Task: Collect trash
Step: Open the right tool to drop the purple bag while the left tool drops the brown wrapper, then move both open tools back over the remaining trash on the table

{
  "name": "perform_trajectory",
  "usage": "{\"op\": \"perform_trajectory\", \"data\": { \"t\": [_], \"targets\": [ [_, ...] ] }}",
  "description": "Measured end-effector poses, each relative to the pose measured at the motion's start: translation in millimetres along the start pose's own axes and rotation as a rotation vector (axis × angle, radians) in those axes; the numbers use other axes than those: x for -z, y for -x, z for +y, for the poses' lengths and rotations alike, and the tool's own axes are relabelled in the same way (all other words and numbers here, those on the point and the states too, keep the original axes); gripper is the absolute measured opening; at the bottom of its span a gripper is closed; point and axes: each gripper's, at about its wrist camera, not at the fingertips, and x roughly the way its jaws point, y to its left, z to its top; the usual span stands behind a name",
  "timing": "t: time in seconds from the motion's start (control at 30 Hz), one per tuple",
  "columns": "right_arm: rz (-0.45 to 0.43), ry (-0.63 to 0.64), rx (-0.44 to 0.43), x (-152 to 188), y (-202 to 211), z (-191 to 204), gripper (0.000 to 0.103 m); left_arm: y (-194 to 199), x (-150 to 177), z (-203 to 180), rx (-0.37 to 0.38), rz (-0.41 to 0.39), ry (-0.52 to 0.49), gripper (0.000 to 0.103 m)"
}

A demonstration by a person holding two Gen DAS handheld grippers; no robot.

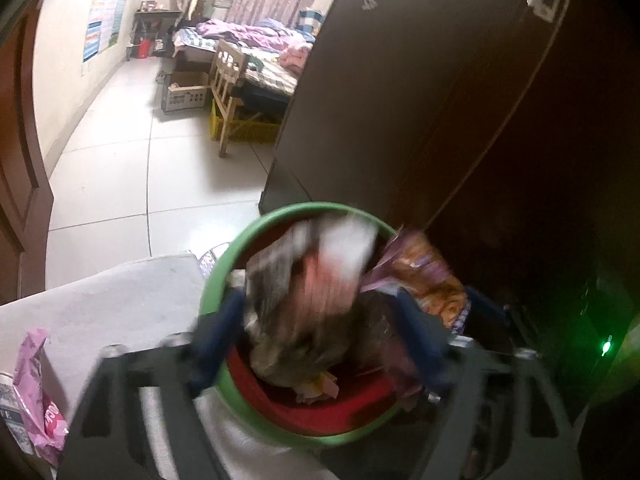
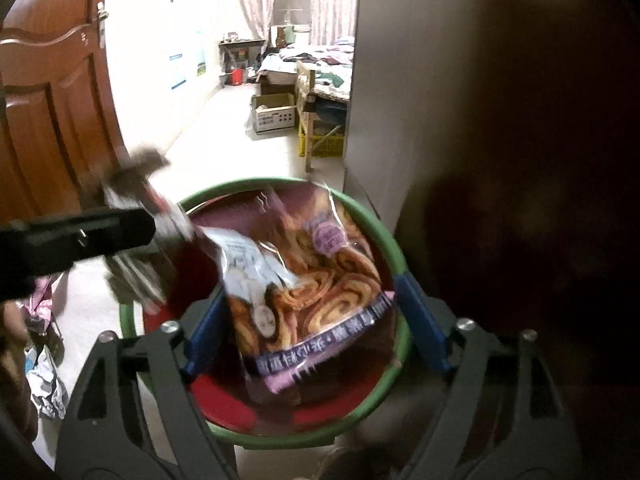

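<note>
A round bin with a green rim (image 1: 224, 264) and a red inside stands below both grippers. My left gripper (image 1: 320, 336) is open above it, and a blurred bundle of grey and pink-white wrappers (image 1: 304, 292) hangs loose between its blue fingers. My right gripper (image 2: 314, 328) is open too. A purple snack bag (image 2: 312, 280) printed with pastry rolls lies between its fingers, over the bin's green rim (image 2: 376, 216). The same bag (image 1: 428, 276) shows at the bin's right edge in the left wrist view. A black finger (image 2: 100, 232) of the left gripper reaches in from the left beside the blurred wrappers (image 2: 136, 248).
A tall dark cabinet (image 1: 400, 100) rises right behind the bin. A pink bag (image 1: 36, 392) lies on a grey surface (image 1: 120, 300) at the left. A crumpled silvery wrapper (image 2: 48, 388) is on the floor. A wooden door (image 2: 52, 100) stands left; a cardboard box (image 2: 274, 114), chair and yellow crate (image 1: 244, 128) sit farther off.
</note>
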Motion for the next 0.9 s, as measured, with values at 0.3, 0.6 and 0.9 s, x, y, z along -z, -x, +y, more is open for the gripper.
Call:
{"op": "perform_trajectory", "data": {
  "t": [0.3,0.6,0.9],
  "targets": [
    [-0.027,-0.010,-0.005,-0.6,8.9,-0.3,0.095,20.9,8.6,14.2,-0.022,-0.045,0.056,0.095],
    [-0.038,0.025,-0.041,-1.4,18.5,18.8,0.098,55.0,17.8,40.8,-0.110,-0.067,0.085,0.095],
    [-0.017,0.086,-0.132,11.5,37.5,71.0,0.098,116.3,40.9,77.5,-0.219,-0.110,0.106,0.095]
  ]
}}
